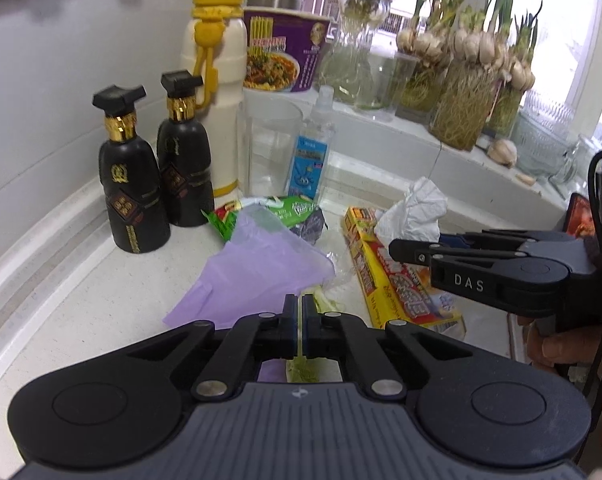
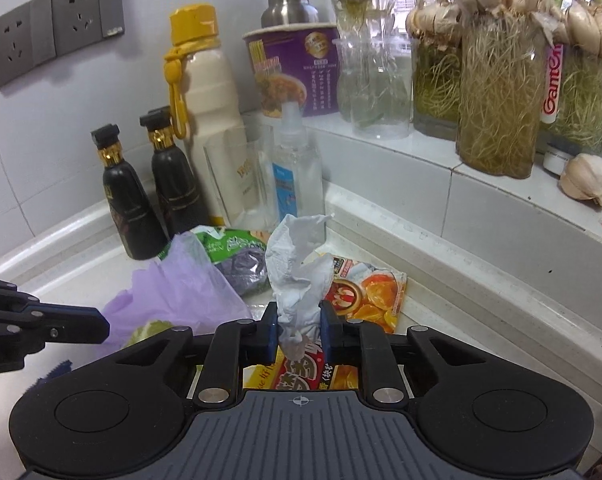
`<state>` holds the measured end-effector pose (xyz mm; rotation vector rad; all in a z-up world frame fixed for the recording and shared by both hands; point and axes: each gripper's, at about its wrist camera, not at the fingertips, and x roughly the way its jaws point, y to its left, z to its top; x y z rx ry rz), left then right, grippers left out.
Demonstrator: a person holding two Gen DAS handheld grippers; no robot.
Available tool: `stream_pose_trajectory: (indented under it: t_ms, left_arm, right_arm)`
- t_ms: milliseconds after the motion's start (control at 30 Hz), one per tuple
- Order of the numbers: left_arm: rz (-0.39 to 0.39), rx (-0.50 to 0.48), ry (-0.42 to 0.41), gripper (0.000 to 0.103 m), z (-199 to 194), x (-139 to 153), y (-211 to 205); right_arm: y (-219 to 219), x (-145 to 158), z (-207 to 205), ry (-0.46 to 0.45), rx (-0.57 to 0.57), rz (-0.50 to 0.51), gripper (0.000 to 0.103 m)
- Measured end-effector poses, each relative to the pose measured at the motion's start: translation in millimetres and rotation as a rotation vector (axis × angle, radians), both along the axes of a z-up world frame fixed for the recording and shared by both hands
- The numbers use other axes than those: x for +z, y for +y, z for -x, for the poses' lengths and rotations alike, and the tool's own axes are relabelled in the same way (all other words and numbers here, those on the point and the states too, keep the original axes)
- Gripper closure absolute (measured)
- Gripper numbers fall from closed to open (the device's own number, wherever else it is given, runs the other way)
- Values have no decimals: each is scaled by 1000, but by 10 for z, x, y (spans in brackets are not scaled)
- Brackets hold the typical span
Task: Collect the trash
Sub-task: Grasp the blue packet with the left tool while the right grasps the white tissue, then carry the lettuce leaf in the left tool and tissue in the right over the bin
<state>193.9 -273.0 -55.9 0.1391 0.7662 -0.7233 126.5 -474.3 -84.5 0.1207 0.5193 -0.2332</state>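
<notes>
Tissue — crumpled, white — stands clamped between the right gripper pads at lower centre of the right wrist view, its long axis running upright out of the jaws, which have narrowed onto its lower end. Under it lies a yellow snack wrapper, flat on the white counter.

Lower centre of the left wrist view, the left gripper has its jaws pressed together on something thin and pale green; I cannot tell exactly what, perhaps a leaf scrap or the bag's edge. Just beyond those jaws spreads the purple plastic bag, its mouth lying toward the left gripper, with a green wrapper at its far end.

So the bag lies to the left of the tissue, near the left hand — my guess is the tissue must travel leftward into it.

Farther back stand two black bottles, a clear spray bottle, a cream flask and a purple noodle cup.
</notes>
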Motion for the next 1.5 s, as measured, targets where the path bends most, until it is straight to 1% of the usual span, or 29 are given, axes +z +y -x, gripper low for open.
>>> stream_pose_trajectory:
  t_ms: [133,533,767,900,1067,1100,1167,1200,1233,1333,1467,1500]
  left_arm:
    - [15,1,-16,102,42,109,59]
    - [54,17,-37,102,281,345,314]
    - [74,35,-38,102,456,443,548]
    - [85,49,-38,102,547,493,675]
    - [85,62,-33,102,576,490,756]
    - [82,57,-24,100,562,472,744]
    - [64,41,-10,90,524,407,678]
    - [53,32,-9,81,503,367,631]
    - [43,19,-9,76,487,321,588]
    - [-10,-23,-3,67,396,167,371]
    - [-75,-51,2,65,247,-33,81]
    - [-86,-53,4,62,208,-75,27]
  right_arm:
    - [60,94,74,-14,3,-7,85]
    - [286,301,314,-35,10,-86,85]
    - [543,410,447,-36,46,-61,85]
    - [661,445,523,-37,61,-76,85]
    - [774,452,590,-30,63,-50,85]
    - [761,449,596,-28,58,-54,85]
    - [711,438,597,-25,43,-63,85]
    - [680,434,593,-23,36,-68,85]
    - [645,428,593,-22,29,-72,85]
    - [540,398,586,-25,18,-86,84]
    - [424,341,552,-22,8,-90,84]
    - [403,326,542,-19,8,-89,84]
